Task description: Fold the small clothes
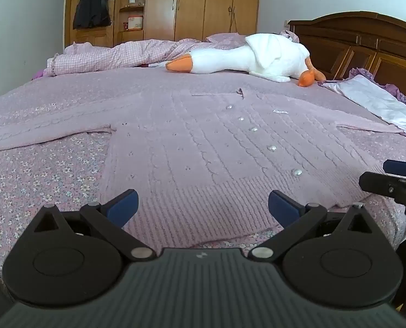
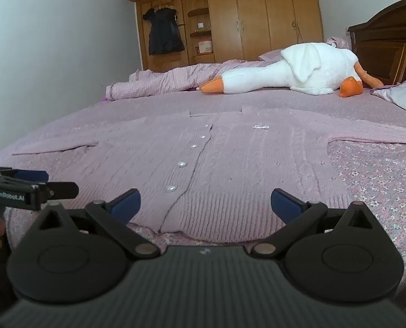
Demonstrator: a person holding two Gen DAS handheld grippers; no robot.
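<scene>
A pink cable-knit cardigan [image 1: 203, 147] lies flat, buttoned, sleeves spread, on the floral bedspread [image 1: 38, 180]. The left gripper [image 1: 203, 207] and right gripper [image 2: 205, 205] hover over its hem (both spread wide, holding nothing).

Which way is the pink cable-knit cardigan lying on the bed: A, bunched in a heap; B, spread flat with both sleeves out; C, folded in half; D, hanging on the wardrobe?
B: the pink cable-knit cardigan lies spread flat on the bed, buttoned, a sleeve stretched out to each side.
</scene>
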